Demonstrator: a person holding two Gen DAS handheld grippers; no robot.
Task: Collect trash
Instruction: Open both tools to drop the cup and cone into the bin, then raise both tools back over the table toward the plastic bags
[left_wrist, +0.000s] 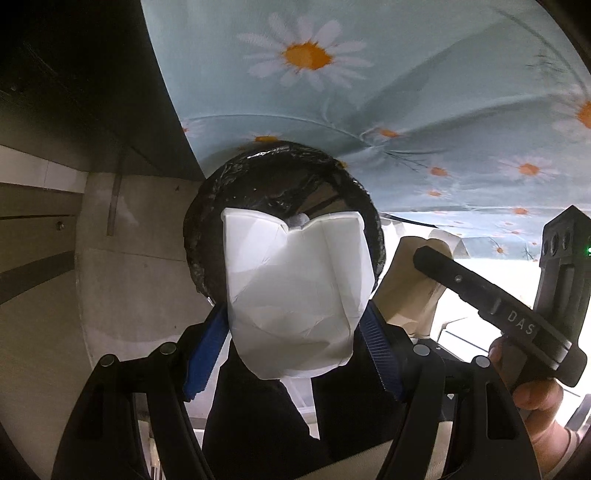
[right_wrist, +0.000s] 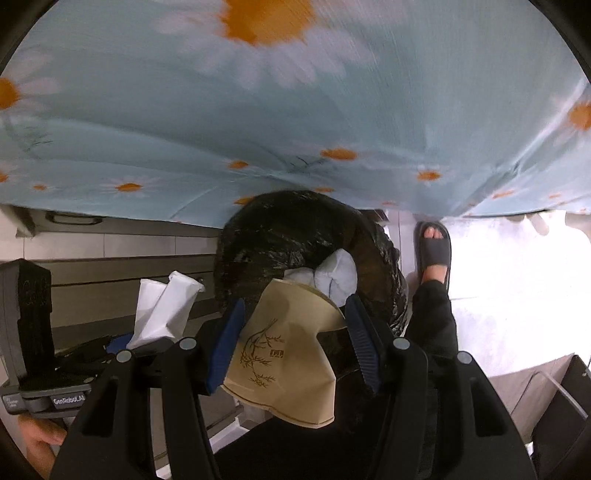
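My left gripper (left_wrist: 293, 321) is shut on a crushed white paper cup (left_wrist: 295, 291) and holds it over the near rim of a round bin lined with a black bag (left_wrist: 273, 173). My right gripper (right_wrist: 293, 339) is shut on a crushed tan paper cup with a branch print (right_wrist: 284, 350), held above the same bin (right_wrist: 295, 229). Crumpled white paper (right_wrist: 334, 275) lies inside the bin. The tan cup (left_wrist: 406, 291) and the right gripper's body show at the right of the left wrist view. The white cup (right_wrist: 166, 306) shows at the left of the right wrist view.
A light blue cloth with daisies (left_wrist: 406, 92) hangs down behind the bin, also in the right wrist view (right_wrist: 295, 110). A person's foot in a grey slipper (right_wrist: 434, 251) stands right of the bin. Grey floor and a wall base (left_wrist: 129, 258) are to the left.
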